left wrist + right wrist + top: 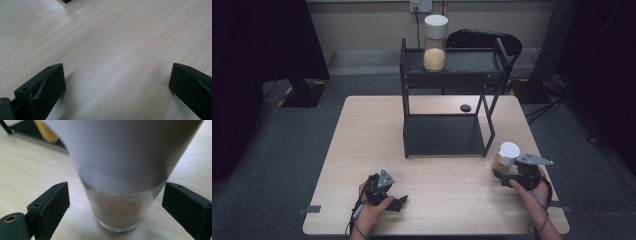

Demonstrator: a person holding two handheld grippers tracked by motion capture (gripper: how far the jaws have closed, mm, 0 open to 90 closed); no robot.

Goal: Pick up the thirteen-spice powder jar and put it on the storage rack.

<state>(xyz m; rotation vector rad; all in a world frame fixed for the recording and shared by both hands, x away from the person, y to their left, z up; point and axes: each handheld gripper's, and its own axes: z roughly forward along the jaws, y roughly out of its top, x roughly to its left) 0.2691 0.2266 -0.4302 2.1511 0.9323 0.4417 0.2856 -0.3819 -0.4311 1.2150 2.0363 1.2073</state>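
At the near left of the wooden table (362, 145), the left gripper (398, 202) rests low over bare wood, its jaws spread wide with nothing between them. At the near right, the right gripper (504, 179) is brought up to a small glass jar (506, 159) with a white lid (120, 150); the jar stands upright on the table near the right edge. In the right gripper view the jaws stand wide on either side of the glass (117, 210), clear of it, so nothing is gripped yet. The jar holds a brownish filling. The step in hand looks like the approach for a grasp; the next move likely calls for closing squarely on the glass below the lid. Farther back stands a black two-tier shelf rack (447, 135), with a taller jar of yellow grain (435, 45) on its upper left tier and a small black disc (465, 107) on the table behind it.
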